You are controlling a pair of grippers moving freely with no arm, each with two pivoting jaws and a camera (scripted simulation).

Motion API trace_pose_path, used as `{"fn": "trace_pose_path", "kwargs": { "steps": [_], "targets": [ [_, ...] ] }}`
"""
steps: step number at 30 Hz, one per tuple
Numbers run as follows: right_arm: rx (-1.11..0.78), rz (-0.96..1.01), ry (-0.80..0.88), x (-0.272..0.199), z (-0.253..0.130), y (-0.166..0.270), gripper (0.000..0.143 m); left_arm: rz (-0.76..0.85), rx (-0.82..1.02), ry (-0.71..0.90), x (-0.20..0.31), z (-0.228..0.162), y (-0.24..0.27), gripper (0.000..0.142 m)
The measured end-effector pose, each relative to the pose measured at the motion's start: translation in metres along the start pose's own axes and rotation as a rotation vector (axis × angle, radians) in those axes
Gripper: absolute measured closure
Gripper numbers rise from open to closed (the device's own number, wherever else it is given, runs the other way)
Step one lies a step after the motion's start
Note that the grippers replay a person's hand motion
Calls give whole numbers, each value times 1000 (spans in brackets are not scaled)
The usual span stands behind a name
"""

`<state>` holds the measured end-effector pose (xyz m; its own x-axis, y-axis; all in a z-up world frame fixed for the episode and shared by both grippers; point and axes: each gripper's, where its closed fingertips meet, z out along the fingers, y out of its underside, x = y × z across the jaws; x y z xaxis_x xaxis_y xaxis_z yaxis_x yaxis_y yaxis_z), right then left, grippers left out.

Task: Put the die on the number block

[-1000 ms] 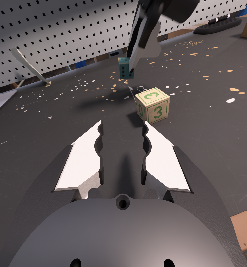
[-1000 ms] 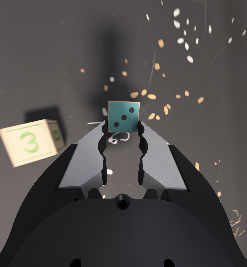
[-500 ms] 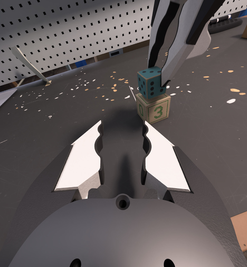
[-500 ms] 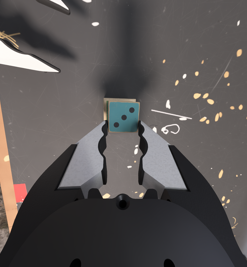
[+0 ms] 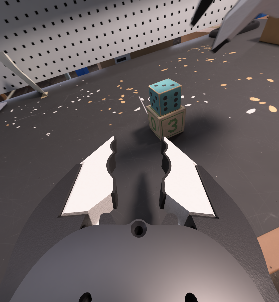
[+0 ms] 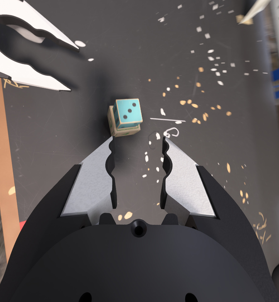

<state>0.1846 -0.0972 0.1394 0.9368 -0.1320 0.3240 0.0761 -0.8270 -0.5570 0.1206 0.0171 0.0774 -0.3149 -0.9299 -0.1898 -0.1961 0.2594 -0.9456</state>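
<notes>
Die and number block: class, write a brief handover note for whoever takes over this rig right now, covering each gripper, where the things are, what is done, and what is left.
Left gripper: open, empty, low over the bench, short of the stack.
Right gripper: open, empty, raised above the stack, fingers clear of it.
Die: teal, sitting upright on top of the number block, free of both grippers, set slightly off-centre.
Number block: on the dark workbench.
Done: the die is placed and released.
Left: nothing but keeping both grippers clear; the stack looks steady.

The teal die sits on the number block at one o'clock. The left gripper gapes empty; the right gripper hangs at two o'clock
</notes>
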Motion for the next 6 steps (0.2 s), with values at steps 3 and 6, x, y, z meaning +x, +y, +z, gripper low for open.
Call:
{"fn": "trace_pose_path", "kwargs": {
  "steps": [3,6],
  "targets": [
    [145,83,151,-15,-26,25,86,0,-18,36,4,2,2,87],
    [190,114,232,-31,-25,56,92,15,-17,37,6,2,2,87]
  ]
}}
